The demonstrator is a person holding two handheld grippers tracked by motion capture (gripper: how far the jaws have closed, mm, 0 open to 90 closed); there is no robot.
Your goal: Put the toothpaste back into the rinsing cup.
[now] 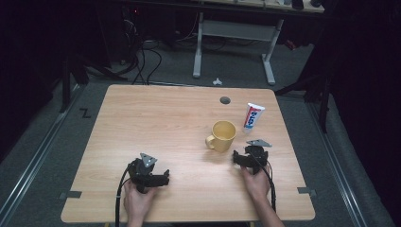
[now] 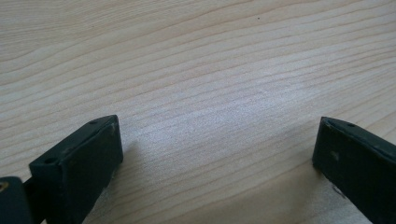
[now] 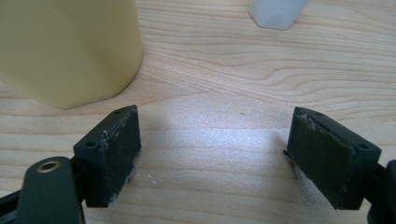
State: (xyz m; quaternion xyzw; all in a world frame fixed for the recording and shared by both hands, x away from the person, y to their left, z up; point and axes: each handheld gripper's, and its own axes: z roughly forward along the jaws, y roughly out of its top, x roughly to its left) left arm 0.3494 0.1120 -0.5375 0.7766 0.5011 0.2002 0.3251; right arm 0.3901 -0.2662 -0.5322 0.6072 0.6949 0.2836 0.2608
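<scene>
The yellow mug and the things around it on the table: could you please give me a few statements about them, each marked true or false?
1. The yellow mug stands upright on the table. True.
2. The toothpaste tube lies inside the mug. False: it stands on the table beside the mug, apart from it.
3. The right claw is open with nothing between its jaws. True.
4. The left claw grips the mug's handle. False: it is open over bare wood, away from the mug.
5. The mug is nearer the right claw than the left. True.
</scene>
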